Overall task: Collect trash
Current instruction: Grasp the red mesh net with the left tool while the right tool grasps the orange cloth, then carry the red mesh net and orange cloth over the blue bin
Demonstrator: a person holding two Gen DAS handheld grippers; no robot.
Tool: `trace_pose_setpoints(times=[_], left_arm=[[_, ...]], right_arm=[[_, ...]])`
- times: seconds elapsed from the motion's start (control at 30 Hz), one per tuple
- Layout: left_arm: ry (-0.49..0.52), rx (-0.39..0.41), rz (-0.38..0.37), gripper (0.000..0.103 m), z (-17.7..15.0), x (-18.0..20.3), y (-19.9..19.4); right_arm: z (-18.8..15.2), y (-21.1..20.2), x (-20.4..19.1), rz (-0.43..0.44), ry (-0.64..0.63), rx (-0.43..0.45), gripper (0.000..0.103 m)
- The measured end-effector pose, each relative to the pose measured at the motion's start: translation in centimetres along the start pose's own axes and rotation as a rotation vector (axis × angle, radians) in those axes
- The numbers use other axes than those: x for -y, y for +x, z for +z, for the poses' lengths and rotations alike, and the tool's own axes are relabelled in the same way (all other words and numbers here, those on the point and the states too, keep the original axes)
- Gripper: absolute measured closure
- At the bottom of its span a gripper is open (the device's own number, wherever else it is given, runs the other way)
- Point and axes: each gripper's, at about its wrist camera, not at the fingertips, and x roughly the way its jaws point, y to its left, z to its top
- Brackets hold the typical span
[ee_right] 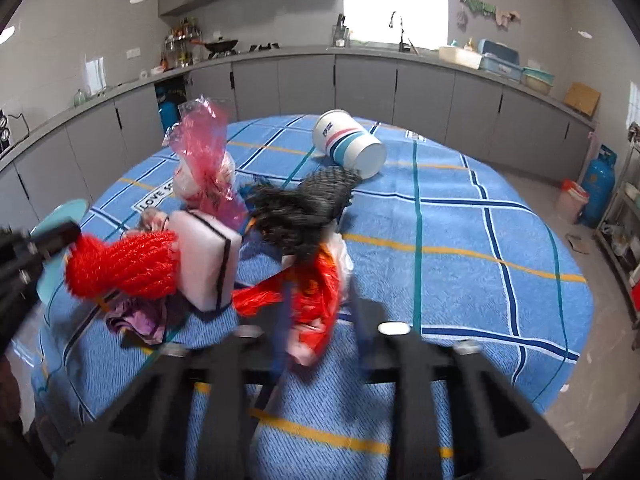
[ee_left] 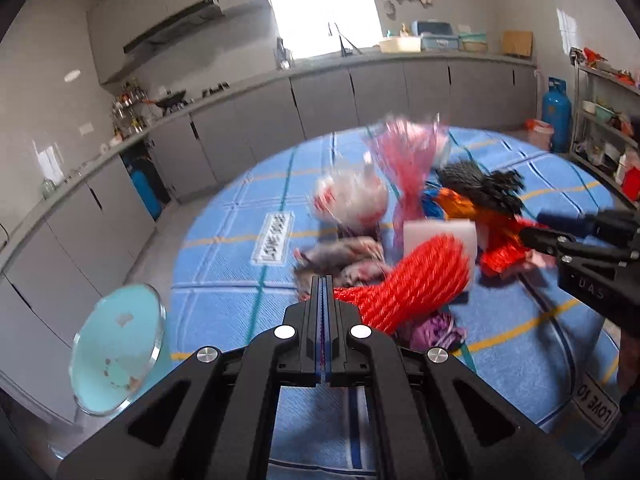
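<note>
A heap of trash lies on the blue checked tablecloth (ee_right: 460, 216). My left gripper (ee_left: 322, 292) is shut, with the tapered end of a red mesh net (ee_left: 404, 280) pinched at its tips. The net (ee_right: 124, 264) hangs from it at the left of the right wrist view. My right gripper (ee_right: 320, 308) is blurred, its fingers on either side of a red and white plastic bag (ee_right: 320, 280). From the left wrist view, the right gripper (ee_left: 530, 236) grips that bag (ee_left: 500, 254). A white foam block (ee_right: 208, 256), black mesh (ee_right: 304, 208) and pink cellophane (ee_right: 208, 152) lie between.
A white paper tub (ee_right: 348, 144) lies on its side at the far part of the table. A teal round dish (ee_left: 116, 344) stands off the table's left edge. Grey cabinets (ee_left: 320, 96) run along the back. At the right are a blue gas cylinder (ee_right: 598, 188) and a shelf (ee_left: 604, 120).
</note>
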Motion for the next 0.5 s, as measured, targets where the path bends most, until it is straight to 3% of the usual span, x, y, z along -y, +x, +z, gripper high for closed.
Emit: trace_pose_setpoints(times=[0.17, 0.5], left_arm=[[-0.011, 0.030, 0.028, 0.103, 0.7, -0.7, -1.2], [-0.024, 0.103, 0.059, 0.103, 2.3, -1.5, -3.6]], right_arm=[[-0.1, -1.3, -0.4, 0.018, -0.025, 0.028, 0.099], [1.2, -4.9, -1.0, 0.014, -0.054, 0.138, 0.100]])
